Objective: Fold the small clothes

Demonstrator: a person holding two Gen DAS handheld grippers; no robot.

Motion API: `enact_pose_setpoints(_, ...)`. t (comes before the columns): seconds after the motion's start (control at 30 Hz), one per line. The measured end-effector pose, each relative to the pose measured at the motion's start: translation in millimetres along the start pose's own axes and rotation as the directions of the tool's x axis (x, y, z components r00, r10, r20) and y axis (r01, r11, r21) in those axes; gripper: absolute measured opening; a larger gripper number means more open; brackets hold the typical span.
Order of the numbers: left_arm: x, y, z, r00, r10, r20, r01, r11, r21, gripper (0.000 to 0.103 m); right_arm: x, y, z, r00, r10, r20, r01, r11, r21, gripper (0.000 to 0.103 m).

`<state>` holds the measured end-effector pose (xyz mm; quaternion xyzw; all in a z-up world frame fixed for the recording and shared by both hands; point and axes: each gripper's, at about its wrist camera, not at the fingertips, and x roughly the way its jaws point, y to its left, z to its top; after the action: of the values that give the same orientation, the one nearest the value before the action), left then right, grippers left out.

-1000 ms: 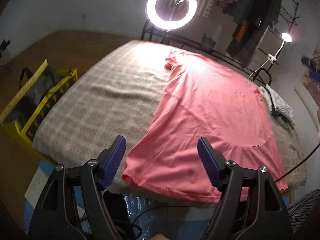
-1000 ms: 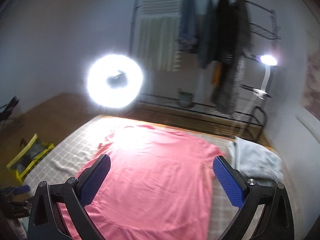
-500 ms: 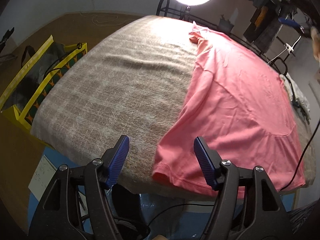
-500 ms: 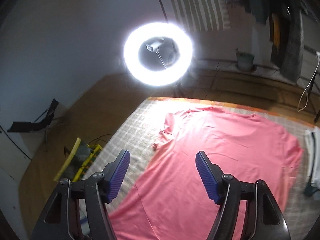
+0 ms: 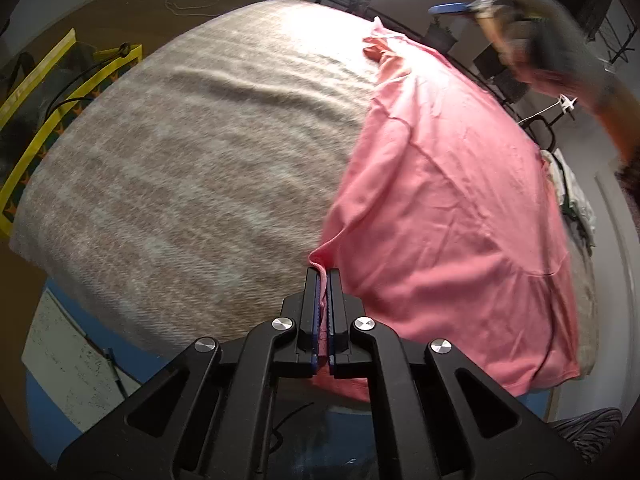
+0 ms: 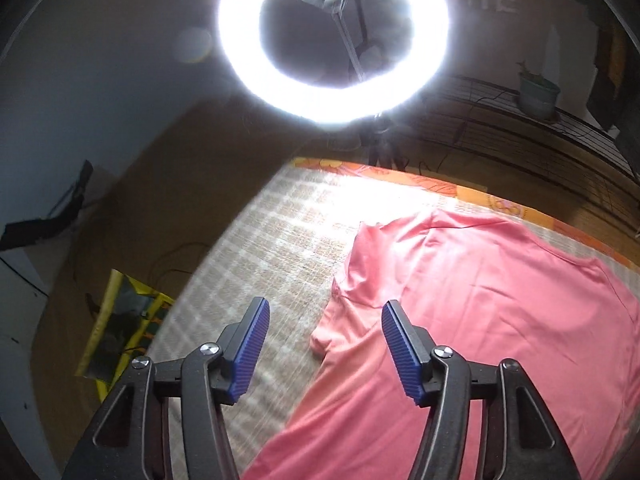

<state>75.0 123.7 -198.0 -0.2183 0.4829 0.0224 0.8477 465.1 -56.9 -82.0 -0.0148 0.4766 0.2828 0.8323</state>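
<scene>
left gripper [image 5: 322, 280]: clamped on pink t-shirt [image 5: 448, 184] hem corner
right gripper [image 6: 322, 350]: jaws apart, above sleeve
surface: bed [image 5: 192, 168]

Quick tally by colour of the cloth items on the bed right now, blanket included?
Pink shirt, its corner pinched by the left gripper: 1
Beige checked blanket: 1
Pale crumpled garment pile at the bed's far edge, count inside unclear: 1
Total: 3

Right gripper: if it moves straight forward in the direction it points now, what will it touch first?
Probably the pink shirt: its bunched sleeve edge lies between the open right gripper fingers, on the checked blanket. Depth is unclear.
</scene>
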Motion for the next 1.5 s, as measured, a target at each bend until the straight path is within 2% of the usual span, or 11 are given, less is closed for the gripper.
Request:
enact_pose_setpoints(0.33, -3, -19, 6, 0.999, -0.043, 0.012, 0.042, 0.998, 0.04, 0.0, 112, 0, 29, 0.984, -0.141, -0.109, 0.135, 0.989, -0.065, 0.047)
enact_pose_setpoints(0.47, -7, -15, 5, 0.999, -0.048, 0.021, 0.047, 0.999, 0.026, 0.0, 136, -7, 31, 0.979, -0.159, -0.13, 0.154, 0.987, -0.049, 0.045)
enact_pose_setpoints(0.6, -10, -16, 4, 0.998, -0.043, 0.035, 0.042, 0.998, 0.037, 0.0, 156, -2, 27, 0.965, -0.211, -0.155, 0.196, 0.975, -0.105, 0.036)
enact_pose_setpoints(0.67, -13, -19, 4, 0.998, -0.046, 0.043, 0.044, 0.998, 0.048, 0.0, 156, 5, 24, 0.96, -0.249, -0.132, 0.225, 0.959, -0.17, 0.031)
enact_pose_setpoints(0.7, -15, -21, 3, 0.998, -0.048, 0.047, 0.045, 0.998, 0.054, 0.0, 156, 8, 23, 0.956, -0.267, -0.125, 0.24, 0.951, -0.196, 0.023)
enact_pose_setpoints(0.73, -17, -24, 3, 0.997, -0.051, 0.052, 0.048, 0.997, 0.063, 0.0, 155, 9, 22, 0.953, -0.278, -0.12, 0.249, 0.945, -0.213, 0.009)
enact_pose_setpoints(0.8, -21, -30, 3, 0.996, -0.061, 0.061, 0.056, 0.995, 0.083, 0.0, 152, 8, 22, 0.949, -0.295, -0.113, 0.266, 0.938, -0.221, 0.001)
enact_pose_setpoints(1.03, -44, -64, -1, 0.988, -0.116, 0.104, 0.093, 0.976, 0.197, 0.0, 124, -10, 28, 0.975, -0.209, -0.069, 0.199, 0.971, -0.13, 0.0)
enact_pose_setpoints(1.23, -52, -96, -9, 0.983, -0.142, 0.117, 0.099, 0.945, 0.311, 0.0, 75, -43, 32, 0.995, -0.089, 0.035, 0.089, 0.996, -0.007, 0.0)
enact_pose_setpoints(1.4, -54, -137, -25, 0.979, -0.173, 0.109, 0.108, 0.891, 0.44, 0.0, 39, -83, 26, 0.993, -0.02, 0.12, 0.01, 0.996, 0.087, 0.0)
enact_pose_setpoints(1.5, -45, -162, -34, 0.978, -0.201, 0.059, 0.146, 0.859, 0.491, 0.0, 19, -123, 9, 0.989, -0.013, 0.144, -0.008, 0.99, 0.144, 0.0)
